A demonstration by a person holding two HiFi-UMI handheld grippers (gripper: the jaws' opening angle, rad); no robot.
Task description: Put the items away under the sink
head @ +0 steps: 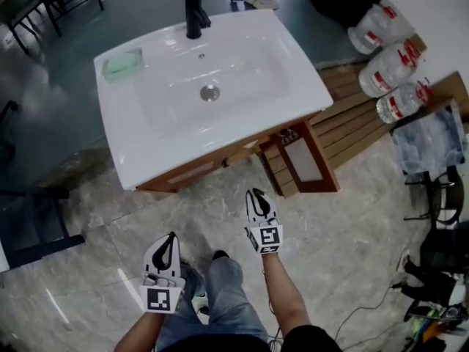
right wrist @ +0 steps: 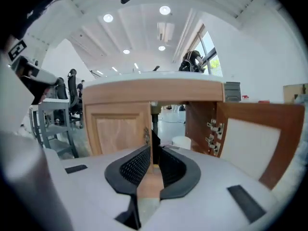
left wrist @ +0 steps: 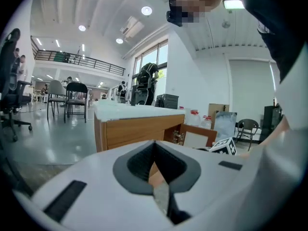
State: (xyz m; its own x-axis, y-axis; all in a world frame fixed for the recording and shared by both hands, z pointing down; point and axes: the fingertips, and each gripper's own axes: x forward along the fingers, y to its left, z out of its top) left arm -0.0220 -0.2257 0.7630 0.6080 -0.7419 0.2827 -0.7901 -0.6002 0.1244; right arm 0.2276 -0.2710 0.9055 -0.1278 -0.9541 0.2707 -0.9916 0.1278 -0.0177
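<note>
One white sink [head: 139,141], wooden cabinet door [head: 311,158] open.

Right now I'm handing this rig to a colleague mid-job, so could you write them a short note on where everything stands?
Left gripper: shut, empty, held low in front of the cabinet.
Right gripper: shut, empty, closer to the cabinet.
Right door stands open; left door is shut.
Green item sits on the sink rim, left of the faucet. Three water bottles lie to the right.
Done: cabinet opened.
Left: nothing is picked up yet, so all the stowing remains.
</note>
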